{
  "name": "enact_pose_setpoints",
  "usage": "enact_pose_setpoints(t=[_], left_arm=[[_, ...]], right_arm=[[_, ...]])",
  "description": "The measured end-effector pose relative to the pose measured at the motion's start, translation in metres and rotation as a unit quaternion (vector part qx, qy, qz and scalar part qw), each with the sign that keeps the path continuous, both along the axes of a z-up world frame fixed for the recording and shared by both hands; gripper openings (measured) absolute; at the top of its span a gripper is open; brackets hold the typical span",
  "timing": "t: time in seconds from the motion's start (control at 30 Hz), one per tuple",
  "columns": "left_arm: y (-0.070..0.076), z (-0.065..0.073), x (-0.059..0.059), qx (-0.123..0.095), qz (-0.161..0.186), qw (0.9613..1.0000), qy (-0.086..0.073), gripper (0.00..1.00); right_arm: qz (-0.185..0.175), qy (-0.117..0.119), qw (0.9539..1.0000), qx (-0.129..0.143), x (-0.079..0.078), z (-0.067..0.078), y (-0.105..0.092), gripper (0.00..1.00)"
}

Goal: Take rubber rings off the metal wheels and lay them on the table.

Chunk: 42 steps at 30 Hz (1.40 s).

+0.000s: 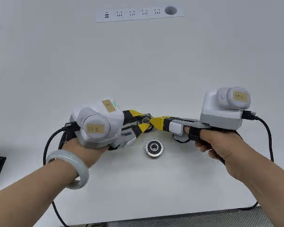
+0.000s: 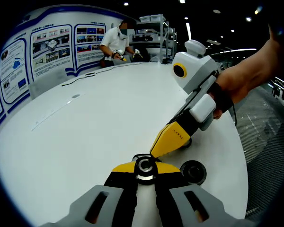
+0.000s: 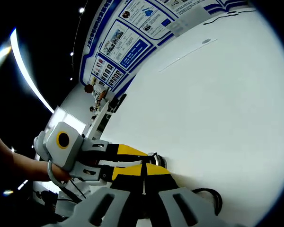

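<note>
One white desk (image 1: 47, 61) carried it all, and two grippers met above its middle. The left gripper (image 1: 143, 122) came in from the left and the right gripper (image 1: 157, 123) from the right, their yellow tips touching. One white power strip (image 1: 139, 13) lay at the far edge.

Two metal wheels, each with a dark rubber band round it. The gripped wheel (image 2: 145, 166) sat squeezed between the left tongs, up off the desk. The right tongs were pressed together, with their point against that wheel's rim. Whether they had nipped the rubber, I couldn't tell. The loose wheel (image 1: 154, 148) lay flat on the desk just below where the tips met, touching neither gripper.

One thin black loop (image 1: 181, 140) lay on the desk under the right gripper. Ring or cable, hard to call.

One pale bracelet (image 1: 68, 165) circled the left wrist.

Three yellow stickers (image 1: 109, 105) showed, two on the left gripper's housing and one on the right's. Their handwriting was too small to read. Blue-and-white wall posters (image 2: 52, 47) hung behind the desk, their text also illegible.
</note>
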<state>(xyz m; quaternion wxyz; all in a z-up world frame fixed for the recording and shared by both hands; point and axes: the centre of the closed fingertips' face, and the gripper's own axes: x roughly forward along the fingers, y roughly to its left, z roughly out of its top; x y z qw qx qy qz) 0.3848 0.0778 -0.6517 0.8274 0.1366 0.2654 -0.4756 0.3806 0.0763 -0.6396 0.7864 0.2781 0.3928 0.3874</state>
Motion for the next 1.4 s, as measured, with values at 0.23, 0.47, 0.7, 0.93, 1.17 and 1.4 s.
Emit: enact_pose_setpoints(t=[0.23,0.47,0.7,0.93,1.17,1.4], left_arm=[[0.000,0.000,0.000,0.001,0.001,1.0000,0.000,0.13],[-0.001,0.000,0.000,-0.003,-0.001,1.0000,0.003,0.14],[-0.001,0.002,-0.003,-0.008,-0.009,0.9999,0.003,0.17],[0.002,0.006,-0.004,-0.010,-0.009,0.9999,-0.006,0.21],[0.006,0.007,-0.003,-0.011,-0.004,0.9999,-0.010,0.28],[0.013,0.006,-0.004,-0.007,0.003,0.9999,-0.010,0.37]], right_arm=[[-0.002,-0.001,0.9999,0.015,-0.001,0.007,0.005,0.02],[-0.016,0.004,0.9999,0.002,0.002,0.003,-0.002,0.02],[-0.023,0.012,0.9996,-0.012,0.003,-0.005,-0.005,0.02],[-0.026,0.015,0.9994,-0.018,0.005,-0.008,-0.008,0.02],[-0.026,0.015,0.9994,-0.019,0.003,-0.006,-0.007,0.02],[-0.024,0.014,0.9995,-0.017,0.000,-0.002,-0.006,0.02]])
